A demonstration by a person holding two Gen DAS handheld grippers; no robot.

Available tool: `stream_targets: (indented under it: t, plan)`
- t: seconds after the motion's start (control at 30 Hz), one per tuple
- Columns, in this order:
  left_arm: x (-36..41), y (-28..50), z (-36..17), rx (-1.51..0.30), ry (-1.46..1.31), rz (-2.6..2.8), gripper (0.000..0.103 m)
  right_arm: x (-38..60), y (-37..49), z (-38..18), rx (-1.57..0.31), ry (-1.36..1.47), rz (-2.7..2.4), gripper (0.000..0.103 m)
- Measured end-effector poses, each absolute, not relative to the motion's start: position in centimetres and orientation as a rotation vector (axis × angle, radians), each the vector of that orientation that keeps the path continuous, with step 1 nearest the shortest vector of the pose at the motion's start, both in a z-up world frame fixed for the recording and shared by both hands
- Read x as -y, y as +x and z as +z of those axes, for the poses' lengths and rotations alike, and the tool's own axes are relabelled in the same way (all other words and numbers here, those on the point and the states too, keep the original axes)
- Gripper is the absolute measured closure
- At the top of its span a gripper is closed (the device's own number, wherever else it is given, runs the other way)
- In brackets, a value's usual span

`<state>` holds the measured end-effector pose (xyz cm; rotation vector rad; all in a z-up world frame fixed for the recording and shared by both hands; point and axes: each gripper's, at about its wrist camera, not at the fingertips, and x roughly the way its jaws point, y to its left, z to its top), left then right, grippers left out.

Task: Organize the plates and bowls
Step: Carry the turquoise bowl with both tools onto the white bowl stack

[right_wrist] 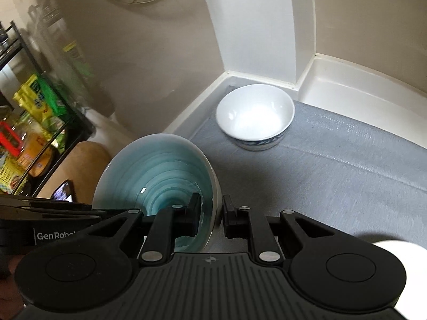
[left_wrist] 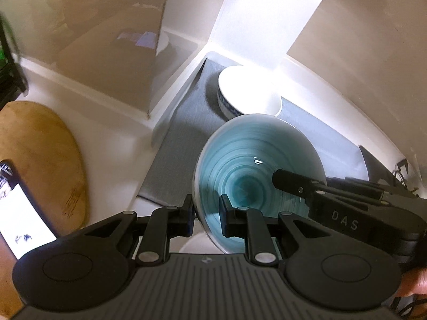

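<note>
Teal glaze bowl [left_wrist: 256, 165] is pinched on opposite sides of its rim by your 2 hand-held grippers, left [left_wrist: 206, 213] and right [right_wrist: 211, 213], so it stays balanced above the grey mat [right_wrist: 333, 176] on the worktop. It's tipped, mouth facing you. White bowl [right_wrist: 254, 113] sits upright by the corner, probably the nesting spot.

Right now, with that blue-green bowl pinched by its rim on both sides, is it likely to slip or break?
The blue-green bowl looks like glazed ceramic: stiff, probably breakable if dropped. Its glossy surface may be slippery, so the left fingers and right fingers pinching only its thin rim could slide. Its depth suggests some weight.
</note>
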<state>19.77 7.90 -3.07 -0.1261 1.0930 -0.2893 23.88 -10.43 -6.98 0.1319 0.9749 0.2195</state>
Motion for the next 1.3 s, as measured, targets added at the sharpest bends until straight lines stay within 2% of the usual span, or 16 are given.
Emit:
stream_targets:
  t: [0.47, 1.1, 1.23, 1.3]
  plan:
    - [-10.0, 14.3, -4.0, -1.179, -0.091, -0.317, 0.082, 8.2, 18.7, -8.2, -1.044, 0.111, 0.239, 0.085]
    - [-10.1, 13.4, -5.1, -1.205, -0.07, -0.312, 0.082, 8.0, 17.6, -10.4, -1.102, 0.102, 0.242, 0.085]
    - [-10.4, 13.5, -5.3, -1.209, -0.071, -0.301, 0.082, 8.3, 17.7, -10.3, -1.099, 0.11, 0.249, 0.082]
    - [-10.4, 13.6, -5.2, -1.205, -0.076, -0.303, 0.082, 8.4, 17.8, -10.1, -1.092, 0.094, 0.24, 0.076]
